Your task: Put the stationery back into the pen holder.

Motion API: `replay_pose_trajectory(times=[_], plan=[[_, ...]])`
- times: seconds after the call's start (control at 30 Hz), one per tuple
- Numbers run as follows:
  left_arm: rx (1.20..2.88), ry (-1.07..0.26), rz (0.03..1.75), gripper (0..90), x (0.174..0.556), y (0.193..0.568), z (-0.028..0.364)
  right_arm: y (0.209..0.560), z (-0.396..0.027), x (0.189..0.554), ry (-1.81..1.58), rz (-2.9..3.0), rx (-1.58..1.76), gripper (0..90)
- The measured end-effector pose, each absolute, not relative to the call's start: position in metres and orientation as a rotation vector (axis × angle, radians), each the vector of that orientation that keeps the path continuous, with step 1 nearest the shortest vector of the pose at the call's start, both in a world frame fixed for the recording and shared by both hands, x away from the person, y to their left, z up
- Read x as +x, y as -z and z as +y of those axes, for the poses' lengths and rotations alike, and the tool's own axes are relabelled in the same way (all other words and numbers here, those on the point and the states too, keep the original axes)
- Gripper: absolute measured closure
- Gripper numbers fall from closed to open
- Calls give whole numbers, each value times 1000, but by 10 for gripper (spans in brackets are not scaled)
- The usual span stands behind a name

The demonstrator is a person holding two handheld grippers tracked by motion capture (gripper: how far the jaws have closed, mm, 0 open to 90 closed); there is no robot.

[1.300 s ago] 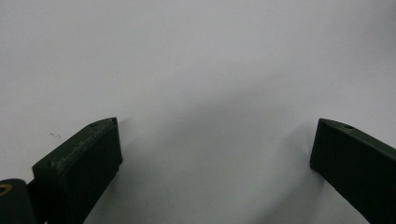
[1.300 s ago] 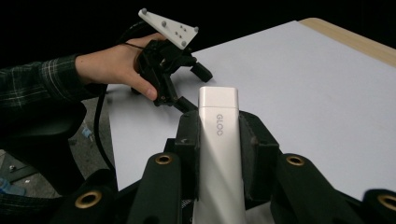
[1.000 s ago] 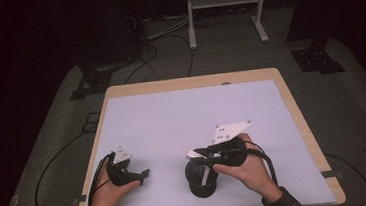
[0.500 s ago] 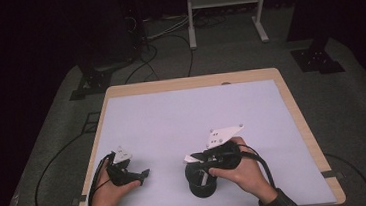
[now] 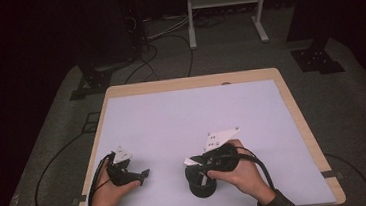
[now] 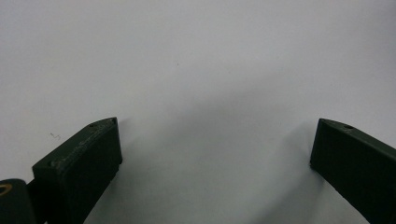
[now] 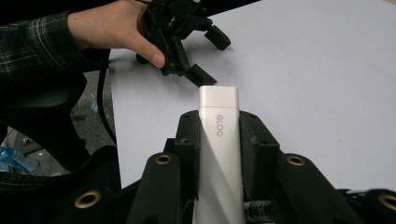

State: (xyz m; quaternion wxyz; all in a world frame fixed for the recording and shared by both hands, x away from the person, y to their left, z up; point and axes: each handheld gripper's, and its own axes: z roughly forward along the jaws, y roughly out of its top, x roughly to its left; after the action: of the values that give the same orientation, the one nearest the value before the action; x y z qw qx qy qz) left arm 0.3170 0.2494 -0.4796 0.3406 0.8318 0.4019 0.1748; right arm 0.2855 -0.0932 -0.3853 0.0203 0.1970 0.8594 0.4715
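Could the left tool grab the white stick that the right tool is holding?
Probably yes. The left tool is open and empty, and the white rectangular GLOO glue stick sticks out of the right tool towards it, with bare table between.

The right gripper (image 7: 219,128) clamps a white stick (image 7: 218,140) marked GLOO between its jaws. Beyond it, the left gripper (image 7: 212,58) rests open on the white table (image 7: 317,88).

The stick (image 7: 218,154) between the black jaws of the right gripper (image 7: 218,135) is white with grey letters. The left gripper (image 5: 139,176) is black too, just beside the stick. The table (image 5: 194,83) has a pale top and a light brown edge. The sleeve (image 7: 32,35) is dark checked.
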Motion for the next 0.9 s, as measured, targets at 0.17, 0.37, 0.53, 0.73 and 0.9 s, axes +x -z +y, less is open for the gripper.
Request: replay_pose_trajectory(times=[0.17, 0.37, 0.53, 0.73, 0.9], plan=[[2165, -455, 1046, 11, 317, 480, 249, 386, -93, 285, -1464, 2663, 608, 701], [2165, -455, 1046, 11, 317, 480, 249, 386, -93, 284, -1460, 2666, 604, 702], [2166, -456, 1045, 11, 317, 480, 250, 386, -94, 282, -1459, 2666, 606, 702], [2166, -456, 1045, 11, 317, 480, 249, 389, -96, 278, -1443, 2677, 607, 704], [2165, -456, 1045, 11, 317, 480, 249, 393, -101, 275, -1431, 2690, 623, 704]])
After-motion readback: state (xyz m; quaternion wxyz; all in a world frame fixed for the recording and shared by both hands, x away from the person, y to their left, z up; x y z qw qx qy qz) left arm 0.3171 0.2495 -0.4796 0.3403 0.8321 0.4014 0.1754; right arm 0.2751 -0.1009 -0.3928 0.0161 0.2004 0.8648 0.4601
